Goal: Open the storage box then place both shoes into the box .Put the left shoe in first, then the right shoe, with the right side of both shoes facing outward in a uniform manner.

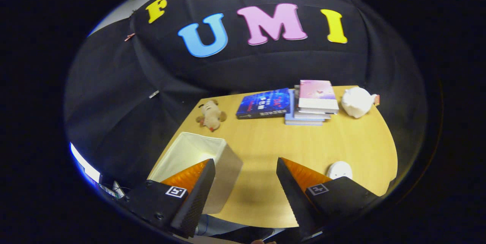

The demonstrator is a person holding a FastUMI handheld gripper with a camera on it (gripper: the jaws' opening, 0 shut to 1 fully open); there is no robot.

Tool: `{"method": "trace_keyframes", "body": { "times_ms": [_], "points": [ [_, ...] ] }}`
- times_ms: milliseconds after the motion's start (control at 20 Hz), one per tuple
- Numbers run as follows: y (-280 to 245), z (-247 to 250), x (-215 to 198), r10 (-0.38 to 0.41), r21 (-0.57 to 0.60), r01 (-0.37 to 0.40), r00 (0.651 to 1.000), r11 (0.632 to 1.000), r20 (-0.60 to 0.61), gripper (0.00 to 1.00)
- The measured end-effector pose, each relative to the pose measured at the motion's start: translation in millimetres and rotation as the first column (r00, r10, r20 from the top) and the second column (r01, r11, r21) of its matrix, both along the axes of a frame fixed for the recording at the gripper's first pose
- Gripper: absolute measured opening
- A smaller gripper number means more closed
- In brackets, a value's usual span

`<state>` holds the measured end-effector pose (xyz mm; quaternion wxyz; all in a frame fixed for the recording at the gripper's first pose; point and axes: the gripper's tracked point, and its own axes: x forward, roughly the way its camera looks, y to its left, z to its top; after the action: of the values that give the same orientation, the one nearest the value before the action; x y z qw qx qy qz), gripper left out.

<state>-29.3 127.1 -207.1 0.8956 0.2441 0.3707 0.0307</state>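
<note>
The gripper (245,173) hangs over the desk's (265,149) near edge, jaws spread wide, nothing between them. The white storage box (197,160) stands open-topped at the near left edge, behind the left finger. Farther back lie a plush toy (211,115), stacked books (313,103) and a white teapot (357,101).

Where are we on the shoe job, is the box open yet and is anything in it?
Done: the white storage box stands open-topped on the wooden table, partly behind one finger of the tool; the part of its inside that shows looks empty.
In hand: nothing; the tool is open, with bare table between its fingers.
Left: both shoes. A small white thing beyond the other finger is too hidden to identify.
</note>
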Motion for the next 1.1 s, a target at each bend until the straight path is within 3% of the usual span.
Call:
{"method": "trace_keyframes", "body": {
  "times_ms": [200,500,850,900,1100],
  "points": [
    [-95.9,-52.0,-51.2,-0.087,-0.021,0.085,0.983,0.996,-0.161,0.99],
    [-161.4,-138.5,-103.3,-0.111,0.054,0.143,0.913,0.988,-0.392,0.99],
    [-166.8,-227.7,-130.8,-0.037,0.139,0.135,0.834,0.981,-0.550,0.96],
    [-167.2,-236.2,-131.5,-0.030,0.136,0.129,0.825,0.982,-0.565,0.92],
    [-159.7,-251.6,-121.0,0.003,0.167,0.117,0.812,0.979,-0.583,0.90]
  ]
}}
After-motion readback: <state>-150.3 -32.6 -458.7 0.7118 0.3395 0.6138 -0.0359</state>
